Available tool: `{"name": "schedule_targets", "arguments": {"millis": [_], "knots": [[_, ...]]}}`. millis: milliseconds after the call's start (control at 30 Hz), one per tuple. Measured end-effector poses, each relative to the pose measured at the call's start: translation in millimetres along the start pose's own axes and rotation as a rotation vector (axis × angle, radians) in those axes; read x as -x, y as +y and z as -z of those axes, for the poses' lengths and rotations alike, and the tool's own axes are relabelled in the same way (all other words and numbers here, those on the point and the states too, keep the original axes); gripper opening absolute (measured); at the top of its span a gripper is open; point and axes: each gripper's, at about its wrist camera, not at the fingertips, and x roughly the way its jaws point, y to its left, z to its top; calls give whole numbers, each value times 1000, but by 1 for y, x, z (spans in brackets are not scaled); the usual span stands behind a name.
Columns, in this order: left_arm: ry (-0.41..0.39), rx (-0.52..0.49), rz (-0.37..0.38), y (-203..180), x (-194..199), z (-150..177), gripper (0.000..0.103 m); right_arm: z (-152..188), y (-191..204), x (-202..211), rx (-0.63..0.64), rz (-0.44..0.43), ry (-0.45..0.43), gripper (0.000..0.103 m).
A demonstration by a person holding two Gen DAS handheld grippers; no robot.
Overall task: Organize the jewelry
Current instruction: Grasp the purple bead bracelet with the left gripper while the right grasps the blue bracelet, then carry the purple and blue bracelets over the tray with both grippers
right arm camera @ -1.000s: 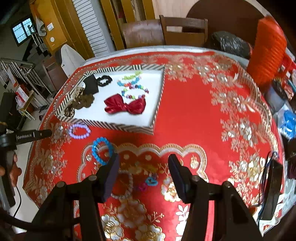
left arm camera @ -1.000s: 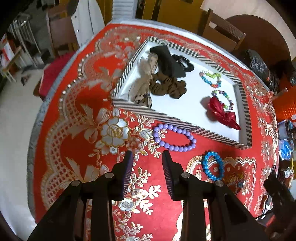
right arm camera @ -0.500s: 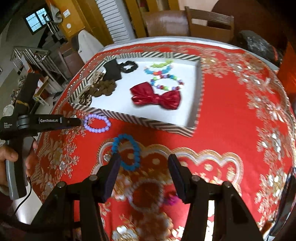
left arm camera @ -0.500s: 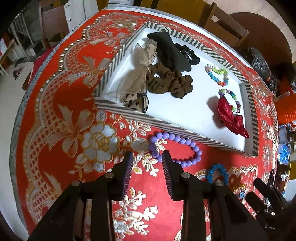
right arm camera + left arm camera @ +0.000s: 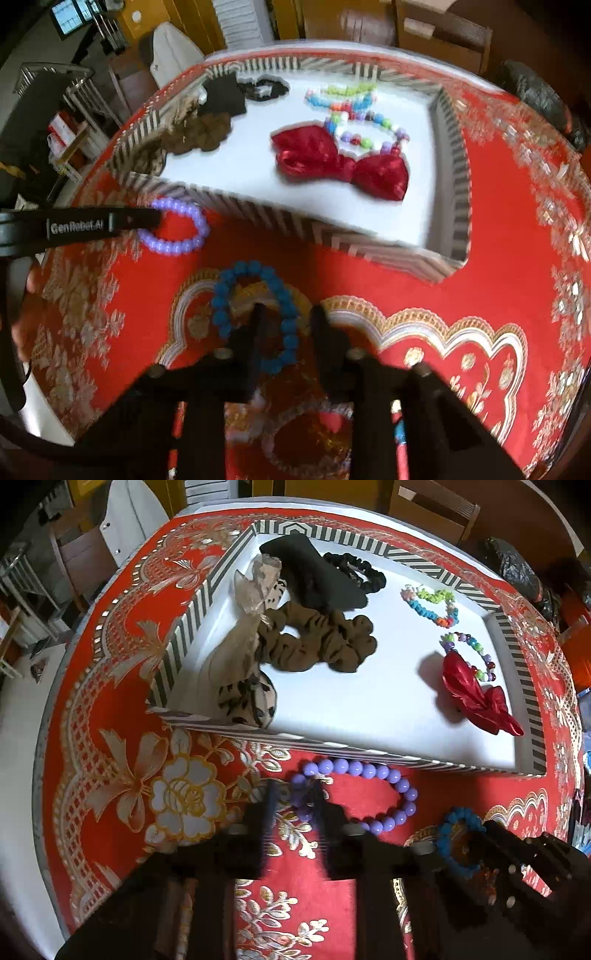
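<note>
1. Now we are straddling the purple bracelet (image 5: 354, 794) with the left gripper (image 5: 293, 797), jaws narrow, not yet closed on the beads, just outside the tray's (image 5: 369, 753) near edge.
2. We are straddling the blue bracelet (image 5: 255, 314) with the right gripper (image 5: 286, 325), jaws narrowly apart.

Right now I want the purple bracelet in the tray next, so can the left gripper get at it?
Probably yes. The left gripper is open with its jaws straddling one end of the purple bracelet, which lies apart from the tray; nothing covers it.
</note>
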Motion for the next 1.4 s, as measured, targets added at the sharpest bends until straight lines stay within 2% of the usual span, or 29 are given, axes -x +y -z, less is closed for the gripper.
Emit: {"name": "schedule_targets", "arguments": {"millis": [100, 267, 567, 867, 1167, 1400], "knots": [[32, 43, 50, 10, 2, -2, 0, -2, -3, 3, -7, -11, -2, 10], [1, 54, 79, 21, 33, -2, 0, -7, -8, 38, -32, -65, -68, 10], [-97, -1, 65, 10, 95, -11, 0, -20, -16, 102, -22, -73, -210, 10], [-196, -56, 50, -10, 135, -27, 0, -33, -25, 128, -31, -60, -267, 9], [-237, -101, 53, -36, 142, -39, 0, -40, -27, 130, -27, -50, -274, 9], [-231, -136, 59, -52, 135, -49, 0, -51, -27, 132, -22, -42, -285, 9]]}}
